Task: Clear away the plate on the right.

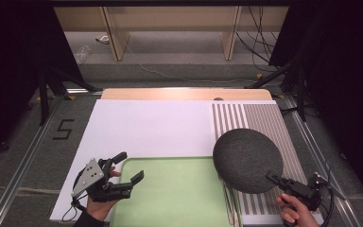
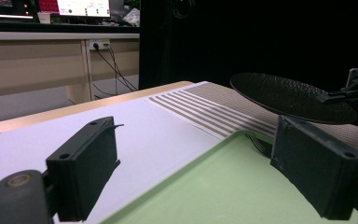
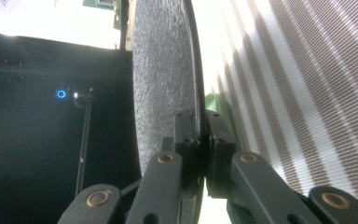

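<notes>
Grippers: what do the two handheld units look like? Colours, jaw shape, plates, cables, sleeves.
Both are black. The left gripper has two blocky rectangular jaw pads with small screw holes, brass-coloured pivot pins, a grey three-cornered plate dotted with holes on top, and a black cable looping below. A dark sleeve shows at that wrist. The right gripper has slim black jaws, brass pins and thin black cables trailing behind.

grey floor [image 1: 179, 66] with loose cables [image 1: 257, 45], pale wooden furniture legs [image 1: 116, 35] at the back, black curtains [image 1: 9, 71] either side, maybe monitors [image 2: 81, 7] on a desk
</notes>
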Available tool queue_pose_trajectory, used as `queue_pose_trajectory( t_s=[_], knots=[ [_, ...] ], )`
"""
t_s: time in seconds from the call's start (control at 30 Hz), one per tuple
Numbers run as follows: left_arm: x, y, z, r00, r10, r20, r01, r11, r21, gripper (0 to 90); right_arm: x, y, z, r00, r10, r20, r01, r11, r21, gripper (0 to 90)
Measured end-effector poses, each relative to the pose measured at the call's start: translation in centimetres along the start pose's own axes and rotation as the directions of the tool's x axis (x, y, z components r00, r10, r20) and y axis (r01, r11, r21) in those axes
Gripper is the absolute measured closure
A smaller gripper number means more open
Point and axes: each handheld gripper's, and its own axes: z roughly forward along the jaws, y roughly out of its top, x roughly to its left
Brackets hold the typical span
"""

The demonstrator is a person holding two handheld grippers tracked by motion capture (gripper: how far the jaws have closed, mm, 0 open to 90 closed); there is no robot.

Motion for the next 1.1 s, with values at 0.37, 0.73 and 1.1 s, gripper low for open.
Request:
queue_pose_trajectory(
  t_s=[0.37, 0.73, 1.1],
  knots=[
    [0.0, 0.0, 0.0, 1.0, 0.002, 0.0, -0.002, 1.0, 0.004, 13.7, 0.6, -1.3, 1.8, 0.9997, -0.026, 0.004, 0.026, 0.997, 0.069, 86.0],
    [0.0, 0.0, 0.0, 1.0, -0.002, -0.001, 0.002, 1.0, 0.001, 13.6, 1.1, -2.7, 3.9, 0.999, -0.045, 0.008, 0.043, 0.987, 0.155, 86.0],
    [0.0, 0.0, -0.1, 1.0, 0.001, -0.001, -0.001, 1.0, -0.002, 13.6, 1.6, -4.3, 5.6, 0.9969, -0.079, 0.008, 0.075, 0.97, 0.23, 85.9]
  ],
)
